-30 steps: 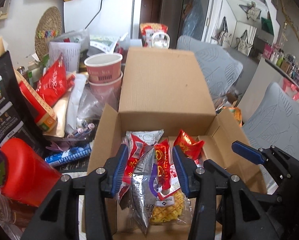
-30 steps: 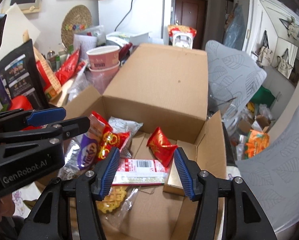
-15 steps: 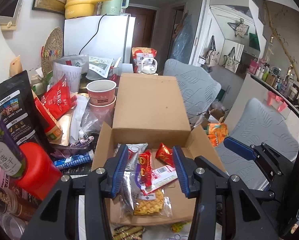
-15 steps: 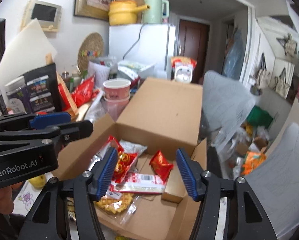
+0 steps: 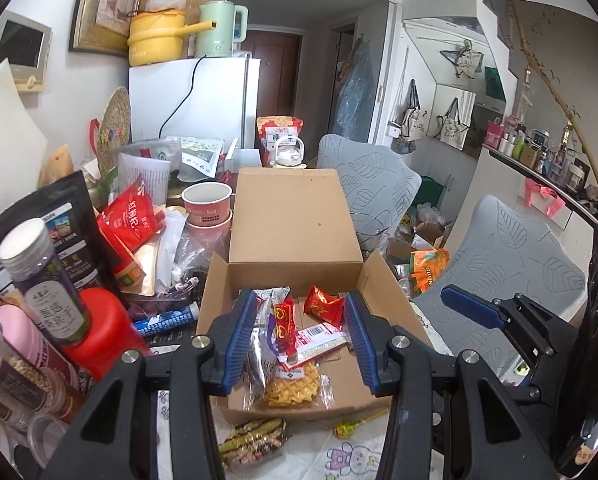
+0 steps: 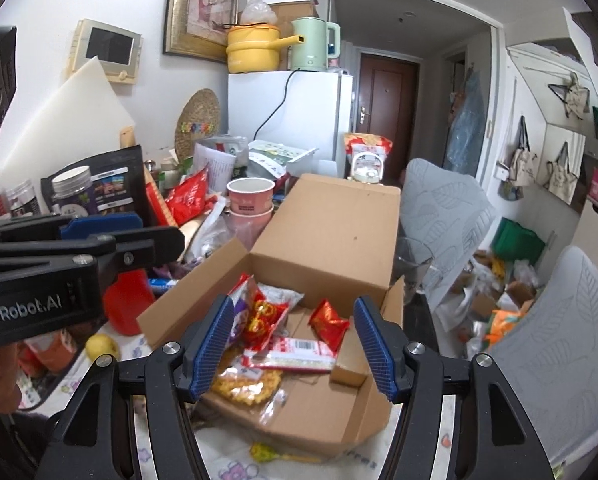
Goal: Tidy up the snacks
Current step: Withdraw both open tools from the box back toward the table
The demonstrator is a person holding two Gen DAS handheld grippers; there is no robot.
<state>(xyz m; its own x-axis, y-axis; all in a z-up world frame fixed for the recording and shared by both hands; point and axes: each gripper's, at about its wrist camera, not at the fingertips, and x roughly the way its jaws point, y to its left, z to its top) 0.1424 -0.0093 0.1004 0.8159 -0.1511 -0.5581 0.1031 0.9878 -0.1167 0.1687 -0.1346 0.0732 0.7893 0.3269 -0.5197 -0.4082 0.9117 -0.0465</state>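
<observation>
A: What are the claws doing?

B: The left gripper [image 5: 299,340] is hanging spread above the near end of the cardboard box [image 5: 383,292], nothing between its blue pads. The right gripper [image 6: 295,344] is also gaping and empty; its jaws have just been opening wider, with no snack between them.

A: And where are the snacks sitting?

B: Inside the box. A small red packet [image 6: 329,320] is lying near the back wall, a flat white-and-red barcoded pack [image 6: 295,354] is resting in the middle, and a clear bag of yellow waffle crisps [image 5: 289,390] is lying at the front edge. A red-and-gold packet [image 6: 261,314] is leaning on the left.

A: Anything outside it?

B: A green-and-gold wrapped snack [image 5: 253,438] and a yellow lollipop [image 5: 349,428] are lying on the tablecloth [image 5: 339,456] just in front of the box. A red jar [image 5: 99,328] is standing to the left.
</observation>
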